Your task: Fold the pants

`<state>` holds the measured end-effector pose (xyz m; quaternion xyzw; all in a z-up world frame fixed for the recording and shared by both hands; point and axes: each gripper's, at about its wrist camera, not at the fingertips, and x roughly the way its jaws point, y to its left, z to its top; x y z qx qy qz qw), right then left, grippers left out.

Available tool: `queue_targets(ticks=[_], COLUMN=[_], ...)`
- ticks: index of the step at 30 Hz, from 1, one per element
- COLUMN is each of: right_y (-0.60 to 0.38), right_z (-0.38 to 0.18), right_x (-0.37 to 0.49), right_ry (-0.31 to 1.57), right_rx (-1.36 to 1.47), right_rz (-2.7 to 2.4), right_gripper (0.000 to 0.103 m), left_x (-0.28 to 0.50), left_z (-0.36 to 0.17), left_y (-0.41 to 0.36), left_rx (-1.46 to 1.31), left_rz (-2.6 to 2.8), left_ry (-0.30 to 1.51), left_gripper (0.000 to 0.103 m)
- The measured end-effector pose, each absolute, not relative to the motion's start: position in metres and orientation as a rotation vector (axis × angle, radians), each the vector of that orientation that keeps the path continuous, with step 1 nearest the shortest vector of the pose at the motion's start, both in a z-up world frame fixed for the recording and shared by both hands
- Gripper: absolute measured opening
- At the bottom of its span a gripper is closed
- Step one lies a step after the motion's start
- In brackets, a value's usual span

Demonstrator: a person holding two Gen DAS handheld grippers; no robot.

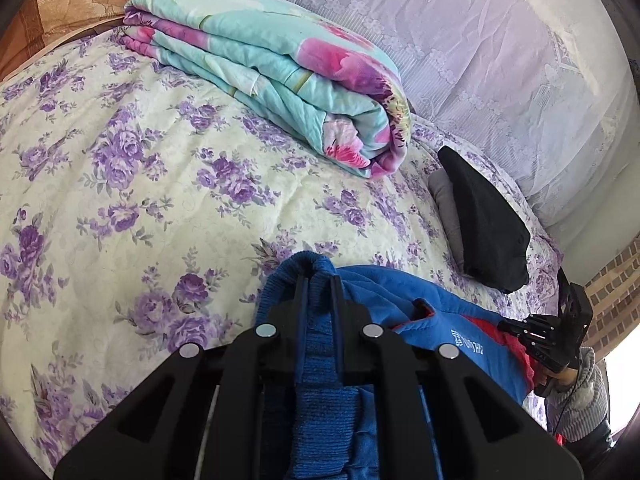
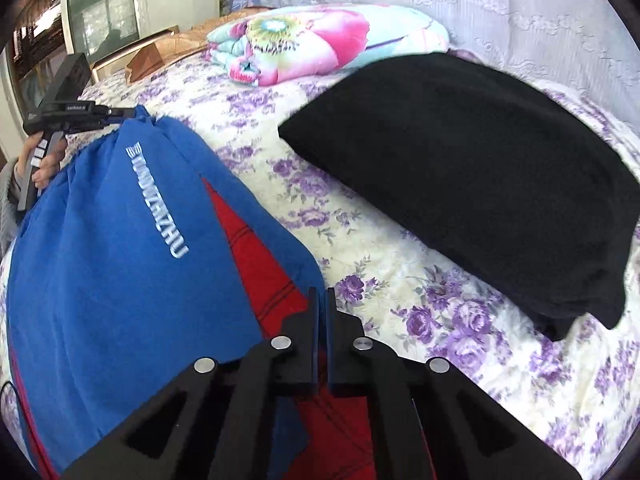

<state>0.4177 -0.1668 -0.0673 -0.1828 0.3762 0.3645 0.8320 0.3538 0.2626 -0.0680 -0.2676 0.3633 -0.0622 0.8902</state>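
Blue ribbed cuff fills the near foreground of the left wrist view, pinched between the fingers of the left gripper (image 1: pixel 319 280), which are clamped together on it. Over in the right wrist view the right gripper (image 2: pixel 321 300) is likewise closed tight on an edge of the pants (image 2: pixel 120 240), where blue cloth meets a red panel. So the pants hang or stretch between the two claws, low over the bed (image 1: pixel 120 168), blue with a pale lettered stripe down one side.

Just right of the pants, on the floral cover, lies a black garment (image 2: pixel 480 184), already folded, with something grey under it in the left view. Far off sits a folded quilt (image 1: pixel 272 60), well apart from the work.

My worry is the thin hold: each claw grips only a small bite of fabric, and the cuff is thick and springy, so a tug could slip it free and let the leg flop crooked. Swinging the fold rightward could also drag it onto the black garment and muss that pile.
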Motion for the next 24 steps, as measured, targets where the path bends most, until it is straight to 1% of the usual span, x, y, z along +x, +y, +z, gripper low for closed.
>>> queue_targets(ticks=[2, 7, 13, 19, 24], right_y=[-0.170, -0.175, -0.186, -0.205, -0.214], right_z=[-0.053, -0.025, -0.001, 0.013, 0.004], right_x=[0.405, 0.362, 0.307, 0.242, 0.188], right_ry=[0.765, 0.693, 0.610, 0.554, 0.545], right_rx=[-0.371, -0.378, -0.308, -0.284, -0.281], right_rz=[0.767, 0.764, 0.755, 0.769, 0.802], right_gripper=[0.002, 0.002, 0.002, 0.002, 0.002], left_x=[0.349, 0.333, 0.300, 0.254, 0.218], left_z=[-0.061, -0.046, -0.022, -0.009, -0.014], left_y=[0.262, 0.259, 0.253, 0.254, 0.258], left_rx=[-0.546, -0.546, -0.546, -0.535, -0.530], left_rz=[-0.133, -0.145, -0.174, -0.179, -0.159], left_ry=[0.724, 0.679, 0.623, 0.598, 0.611], left_gripper=[0.007, 0.007, 0.007, 0.007, 0.007])
